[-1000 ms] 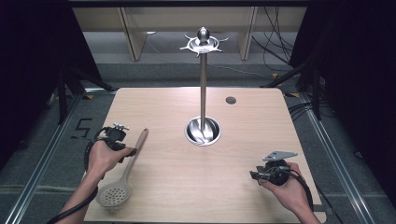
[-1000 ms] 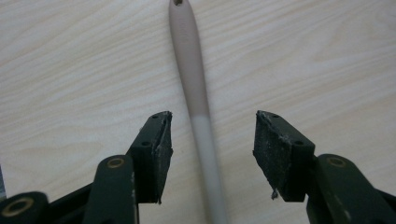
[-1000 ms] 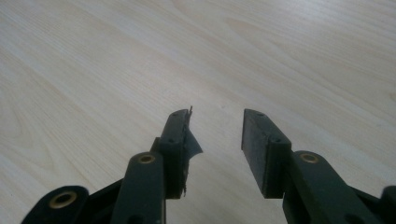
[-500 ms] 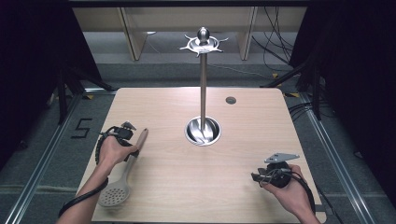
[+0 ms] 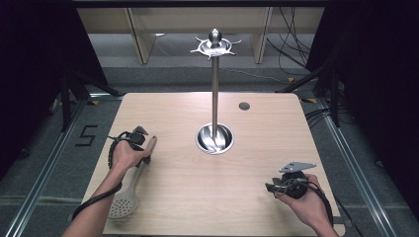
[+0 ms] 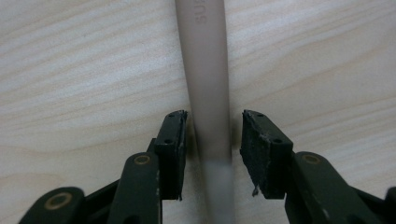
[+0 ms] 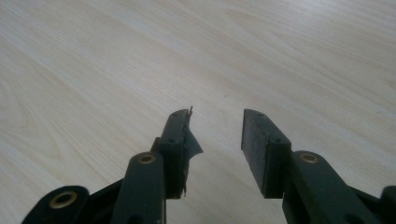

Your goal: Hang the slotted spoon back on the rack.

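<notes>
A beige slotted skimmer (image 5: 123, 202) lies on the left side of the wooden table (image 5: 257, 148), its handle (image 5: 150, 144) pointing away from me. My left gripper (image 5: 143, 155) is lowered over that handle. In the left gripper view the left gripper (image 6: 213, 115) is open, and the handle (image 6: 205, 70) runs between the two jaws with a narrow gap on the right side. My right gripper (image 5: 271, 187) rests near the table's front right corner. In the right gripper view the right gripper (image 7: 215, 112) is open with bare wood between its jaws.
A tall metal stand (image 5: 215, 98) with a round base (image 5: 214, 139) and a hooked crown (image 5: 215, 47) rises from the table's middle. A small dark disc (image 5: 244, 105) sits at the back right. Cables trail on the floor beyond the table.
My left gripper has moved right and slightly away from me, onto the skimmer's handle. The right hand has shifted slightly nearer the table's front edge.
</notes>
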Demonstrator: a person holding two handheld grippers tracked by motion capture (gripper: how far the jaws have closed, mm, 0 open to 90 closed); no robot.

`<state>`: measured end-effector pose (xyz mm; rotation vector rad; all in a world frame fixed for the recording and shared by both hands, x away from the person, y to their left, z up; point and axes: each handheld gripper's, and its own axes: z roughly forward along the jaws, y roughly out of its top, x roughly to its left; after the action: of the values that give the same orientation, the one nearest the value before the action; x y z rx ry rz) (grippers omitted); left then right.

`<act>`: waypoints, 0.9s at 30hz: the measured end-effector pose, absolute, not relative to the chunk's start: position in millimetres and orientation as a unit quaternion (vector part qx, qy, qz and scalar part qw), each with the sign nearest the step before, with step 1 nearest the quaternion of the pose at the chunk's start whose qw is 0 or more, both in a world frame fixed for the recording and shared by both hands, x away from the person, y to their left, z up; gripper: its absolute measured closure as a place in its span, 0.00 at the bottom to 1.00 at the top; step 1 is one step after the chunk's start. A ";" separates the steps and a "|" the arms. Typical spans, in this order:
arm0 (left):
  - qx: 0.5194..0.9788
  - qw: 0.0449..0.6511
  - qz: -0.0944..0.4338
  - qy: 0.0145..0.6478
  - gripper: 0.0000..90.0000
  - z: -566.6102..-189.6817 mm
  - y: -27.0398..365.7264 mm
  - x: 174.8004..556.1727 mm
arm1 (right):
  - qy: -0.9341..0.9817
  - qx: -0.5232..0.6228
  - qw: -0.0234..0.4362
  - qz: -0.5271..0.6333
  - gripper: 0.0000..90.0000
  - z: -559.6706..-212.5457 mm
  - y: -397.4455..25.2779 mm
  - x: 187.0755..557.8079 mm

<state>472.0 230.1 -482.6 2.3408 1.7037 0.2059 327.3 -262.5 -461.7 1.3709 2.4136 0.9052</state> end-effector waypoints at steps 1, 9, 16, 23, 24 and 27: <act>0.801 0.119 0.070 0.583 0.68 -482.6 230.1 472.0 | 0.822 0.468 0.108 0.307 0.69 -461.5 -262.3 327.1; 0.793 0.112 0.070 0.594 0.79 -482.3 225.5 469.8 | 0.821 0.469 0.108 0.306 0.69 -461.3 -261.9 326.5; 0.796 0.143 0.070 0.585 0.82 -481.1 229.1 461.5 | 0.818 0.469 0.110 0.314 0.69 -462.3 -260.9 325.8; 0.787 0.241 0.109 0.557 0.82 -449.4 243.1 426.1 | 0.819 0.466 0.116 0.314 0.69 -462.0 -260.6 325.5; 0.790 0.257 0.112 0.545 0.82 -445.1 245.8 420.6 | 0.819 0.466 0.116 0.314 0.69 -461.8 -260.2 325.3; 0.781 0.300 0.128 0.532 0.82 -433.9 252.4 403.1 | 0.825 0.457 0.119 0.310 0.69 -461.3 -260.7 325.7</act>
<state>403.1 252.4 -433.9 2.0735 1.4118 0.3410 325.7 -260.7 -461.3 1.3356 2.4131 0.9067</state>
